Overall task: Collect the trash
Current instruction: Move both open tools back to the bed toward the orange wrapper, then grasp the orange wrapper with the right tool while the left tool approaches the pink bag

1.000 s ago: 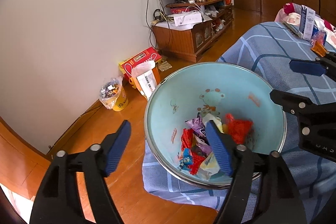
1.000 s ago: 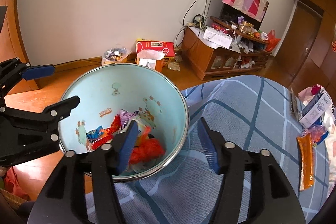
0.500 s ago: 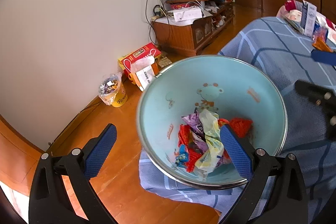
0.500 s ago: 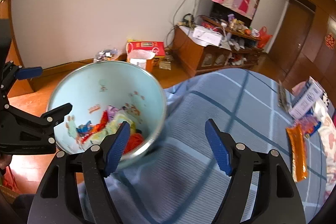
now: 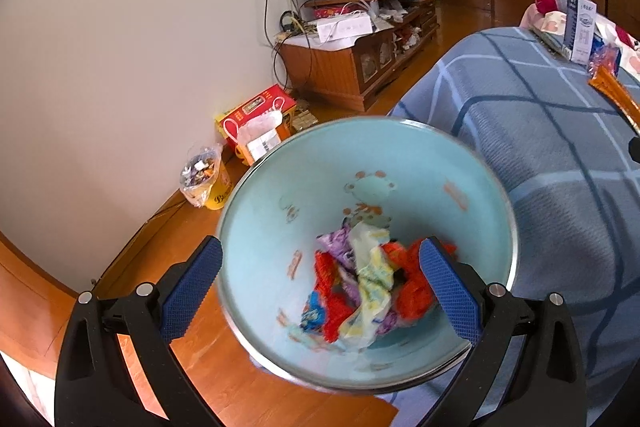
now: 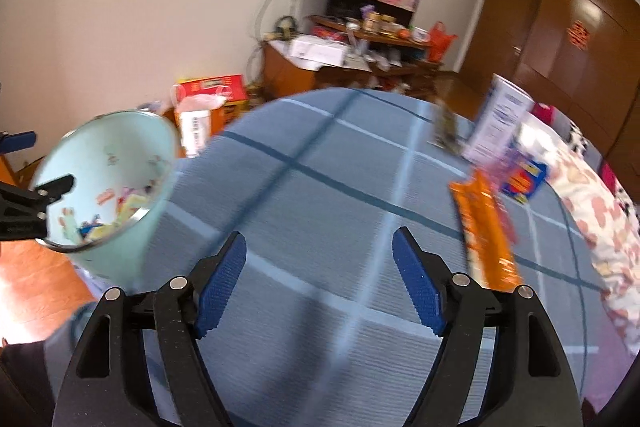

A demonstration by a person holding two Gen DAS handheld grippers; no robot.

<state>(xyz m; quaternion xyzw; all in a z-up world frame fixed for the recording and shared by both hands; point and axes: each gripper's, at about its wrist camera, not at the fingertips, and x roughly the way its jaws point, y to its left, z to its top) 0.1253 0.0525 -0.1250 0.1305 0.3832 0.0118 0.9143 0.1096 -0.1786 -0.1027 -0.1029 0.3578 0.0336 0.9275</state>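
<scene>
A light blue bin (image 5: 280,211) with a metal rim sits at the edge of the blue plaid bed (image 5: 560,155). Crumpled wrappers (image 5: 368,283) in red, yellow and purple lie in its bottom. My left gripper (image 5: 320,291) is open and empty, right above the bin's mouth. My right gripper (image 6: 316,287) is open and empty over the plaid cover (image 6: 320,187), with the bin (image 6: 108,187) to its left. An orange snack wrapper (image 6: 484,227) lies on the bed to the right of it, also seen in the left wrist view (image 5: 612,95).
A white and blue carton (image 6: 500,119) and a blue packet (image 6: 524,179) lie beyond the orange wrapper, next to a floral quilt (image 6: 592,211). On the wood floor stand a red box (image 5: 256,111), a bagged yellow can (image 5: 204,179) and a TV cabinet (image 5: 352,55).
My right gripper has swung right, away from the bin and toward the orange wrapper, opening wider. My left gripper opened wider and stayed above the bin; a yellow wrapper now lies atop the pile.
</scene>
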